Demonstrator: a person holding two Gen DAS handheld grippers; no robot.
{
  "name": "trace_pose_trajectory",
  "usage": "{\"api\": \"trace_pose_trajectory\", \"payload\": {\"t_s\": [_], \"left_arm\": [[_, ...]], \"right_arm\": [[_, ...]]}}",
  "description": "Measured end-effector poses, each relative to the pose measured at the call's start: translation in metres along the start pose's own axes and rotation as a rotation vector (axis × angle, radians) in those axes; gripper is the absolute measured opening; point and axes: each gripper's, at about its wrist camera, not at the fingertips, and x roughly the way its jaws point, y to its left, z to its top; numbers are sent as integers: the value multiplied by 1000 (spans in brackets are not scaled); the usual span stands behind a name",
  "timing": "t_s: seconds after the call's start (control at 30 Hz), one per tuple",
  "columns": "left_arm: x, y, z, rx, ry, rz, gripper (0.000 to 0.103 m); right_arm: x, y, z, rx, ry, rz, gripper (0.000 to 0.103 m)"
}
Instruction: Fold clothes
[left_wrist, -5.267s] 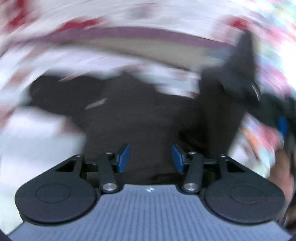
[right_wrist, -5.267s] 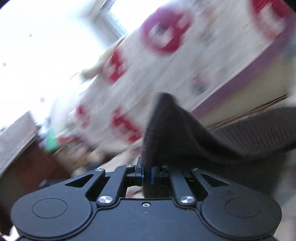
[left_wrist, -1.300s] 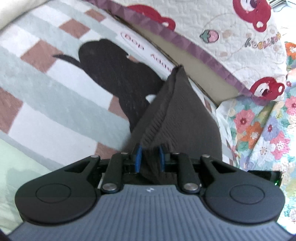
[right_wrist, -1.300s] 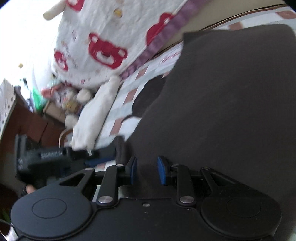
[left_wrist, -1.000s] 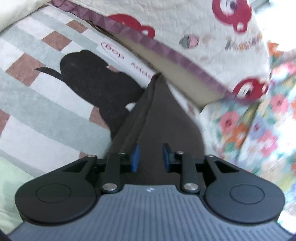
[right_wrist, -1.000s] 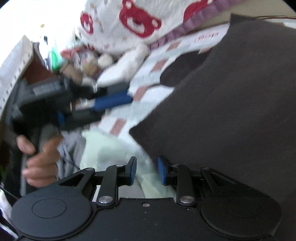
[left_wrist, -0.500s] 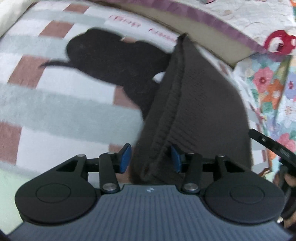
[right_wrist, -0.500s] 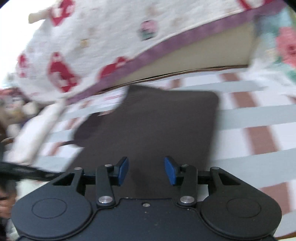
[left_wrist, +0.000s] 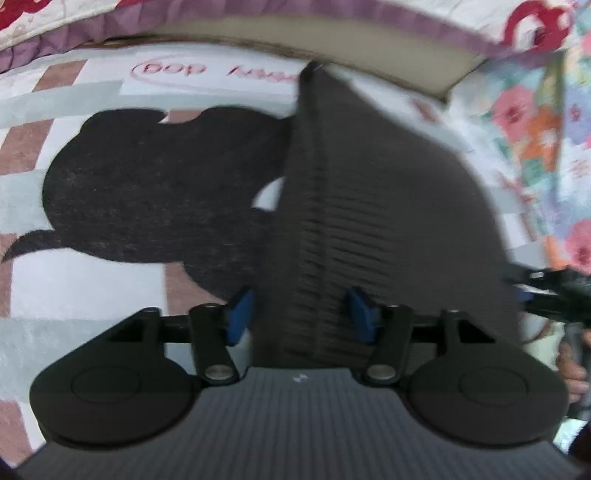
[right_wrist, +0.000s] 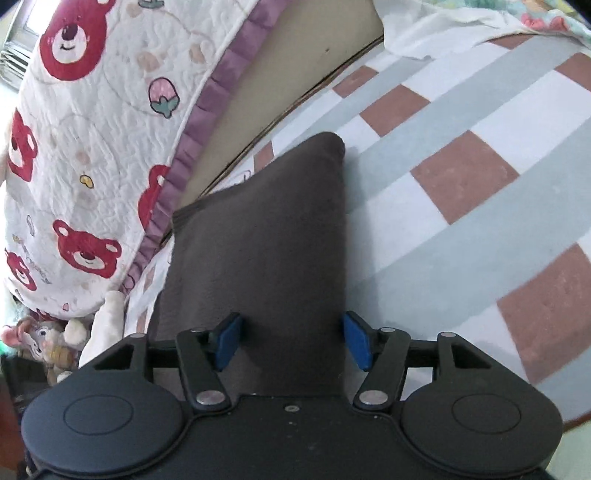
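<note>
Dark knit garment (left_wrist: 369, 206) lies folded flat on checked rug (right_wrist: 461, 177), far end near bed base. Ribbed edge runs along its left side in left wrist view, overlapping black dog silhouette (left_wrist: 159, 192) printed on rug. Left gripper (left_wrist: 301, 312) over near end, jaws opening, blue pads either side of ribbed edge, not pressing. Right gripper (right_wrist: 290, 341) wide, jaws opening, garment (right_wrist: 266, 258) below and between pads, untouched. Bear-print quilt (right_wrist: 85, 155) hangs off bed at left; floral fabric (left_wrist: 535, 122) at right; stuffed toys (right_wrist: 51, 339) in corner.
</note>
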Motion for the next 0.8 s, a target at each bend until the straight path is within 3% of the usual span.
{"api": "trace_pose_trajectory", "payload": {"t_s": [0.27, 0.3, 0.33, 0.37, 0.43, 0.57, 0.67, 0.73, 0.8], "left_arm": [[26, 31, 7, -186, 73, -194, 64], [27, 31, 6, -192, 73, -210, 60], [27, 28, 4, -171, 62, -211, 41], [26, 22, 2, -137, 42, -200, 36], [18, 8, -2, -55, -12, -163, 28], [-18, -24, -4, 71, -177, -108, 25], [-42, -33, -6, 8, -270, -130, 25], [-37, -31, -10, -38, -261, -121, 25], [-19, -27, -16, -47, -204, -94, 26]], "right_arm": [[30, -23, 6, 140, 67, 129, 79], [36, -25, 7, 159, 85, 160, 79], [39, -26, 7, 160, 81, 177, 77], [41, -25, 6, 152, 67, 188, 74], [40, -14, 6, 67, 40, 166, 60], [23, 46, 17, -242, -25, 83, 51], [2, 102, 28, -442, -119, 83, 50], [-5, 125, 34, -548, -151, 69, 52], [7, 128, 44, -599, -111, -23, 54]]}}
